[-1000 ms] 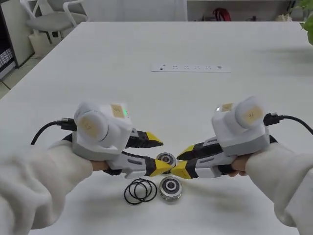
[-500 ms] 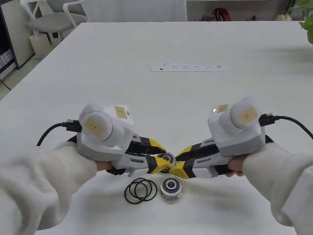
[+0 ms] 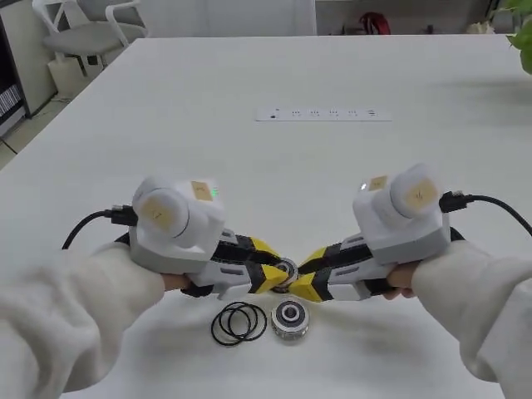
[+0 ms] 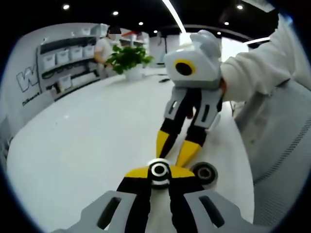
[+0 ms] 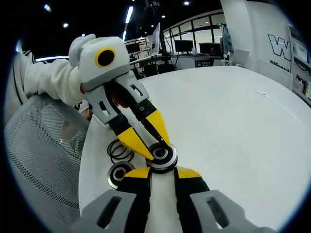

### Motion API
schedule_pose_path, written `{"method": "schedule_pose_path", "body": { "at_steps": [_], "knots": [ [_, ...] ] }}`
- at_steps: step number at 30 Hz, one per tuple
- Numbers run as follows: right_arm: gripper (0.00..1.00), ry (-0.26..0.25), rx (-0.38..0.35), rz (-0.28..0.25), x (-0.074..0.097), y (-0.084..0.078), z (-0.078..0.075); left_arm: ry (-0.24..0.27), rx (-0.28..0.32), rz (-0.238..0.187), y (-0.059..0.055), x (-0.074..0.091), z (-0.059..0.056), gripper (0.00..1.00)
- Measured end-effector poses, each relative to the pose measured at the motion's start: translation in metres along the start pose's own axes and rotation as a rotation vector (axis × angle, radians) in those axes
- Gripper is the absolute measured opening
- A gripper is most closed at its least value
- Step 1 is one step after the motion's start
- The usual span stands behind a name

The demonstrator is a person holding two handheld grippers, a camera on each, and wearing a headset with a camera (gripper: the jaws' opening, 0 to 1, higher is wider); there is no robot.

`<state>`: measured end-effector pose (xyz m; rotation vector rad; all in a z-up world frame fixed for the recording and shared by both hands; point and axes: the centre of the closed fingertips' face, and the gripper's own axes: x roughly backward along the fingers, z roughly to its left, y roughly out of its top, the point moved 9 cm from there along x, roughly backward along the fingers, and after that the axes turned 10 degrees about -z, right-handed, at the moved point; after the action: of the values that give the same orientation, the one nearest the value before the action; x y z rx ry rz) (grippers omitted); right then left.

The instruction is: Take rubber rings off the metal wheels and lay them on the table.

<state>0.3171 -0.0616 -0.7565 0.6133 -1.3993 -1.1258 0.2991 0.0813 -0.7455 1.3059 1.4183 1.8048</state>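
Silver metal wheel (image 3: pixel 285 268) is pinched by your left gripper (image 3: pixel 273 270) and right gripper (image 3: pixel 304 272), both closed on it, over the white worktop (image 3: pixel 249 166).

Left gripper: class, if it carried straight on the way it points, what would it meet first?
The metal wheel at its own jaw tips, seemingly touching them; just beyond, the right gripper facing it. Depth between them is unclear.

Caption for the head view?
Left gripper and right gripper meet on a metal wheel; second wheel and rubber rings lie on the table.
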Motion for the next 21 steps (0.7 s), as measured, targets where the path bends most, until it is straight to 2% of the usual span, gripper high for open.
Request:
{"method": "schedule_pose_path", "body": {
  "at_steps": [1,2,15,18,21],
  "knots": [
    [0.14,0.0,0.004,0.004,0.0003,-0.0005,-0.0003,0.004,0.019,-0.028,0.0007,0.0006,0.0007,0.14],
    [0.13,0.0,0.004,0.004,0.0002,-0.0008,-0.0004,0.008,0.036,-0.038,0.0006,0.0011,0.0008,0.14],
    [0.07,0.0,0.016,0.008,0.0021,-0.0015,-0.0016,0.016,0.036,-0.064,-0.0021,-0.0002,-0.0004,0.14],
    [0.02,-0.006,0.024,0.005,0.0027,-0.0012,-0.0026,0.016,0.021,-0.064,-0.0017,-0.0005,-0.0007,0.14],
    [0.02,-0.006,0.023,0.007,0.0027,-0.001,-0.0025,0.015,0.007,-0.062,-0.002,-0.0008,-0.0001,0.14]
  ]
}}
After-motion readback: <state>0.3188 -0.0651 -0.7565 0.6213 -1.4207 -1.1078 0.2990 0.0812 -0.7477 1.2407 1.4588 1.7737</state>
